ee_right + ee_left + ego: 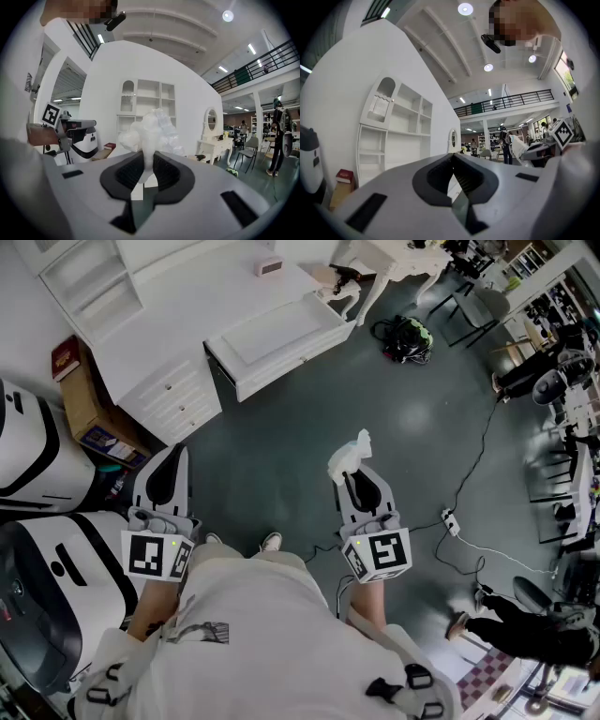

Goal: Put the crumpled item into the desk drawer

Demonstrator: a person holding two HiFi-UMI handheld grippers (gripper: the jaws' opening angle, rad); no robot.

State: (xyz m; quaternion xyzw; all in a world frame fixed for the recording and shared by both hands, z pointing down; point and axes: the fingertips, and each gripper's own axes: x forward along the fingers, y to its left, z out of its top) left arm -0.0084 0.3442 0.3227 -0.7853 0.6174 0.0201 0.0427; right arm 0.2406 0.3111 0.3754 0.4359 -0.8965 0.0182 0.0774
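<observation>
A crumpled white plastic item sticks up from the tips of my right gripper, which is shut on it above the dark floor. In the right gripper view the same crumpled item is pinched between the two pads of the right gripper. My left gripper is held level at the left, shut with nothing in it; its tips meet in the left gripper view. The white desk stands ahead with a wide drawer pulled out.
A cardboard box with a red book sits left of the desk. White rounded machines stand at the far left. A cable and power strip lie on the floor at right. Another person is at the lower right.
</observation>
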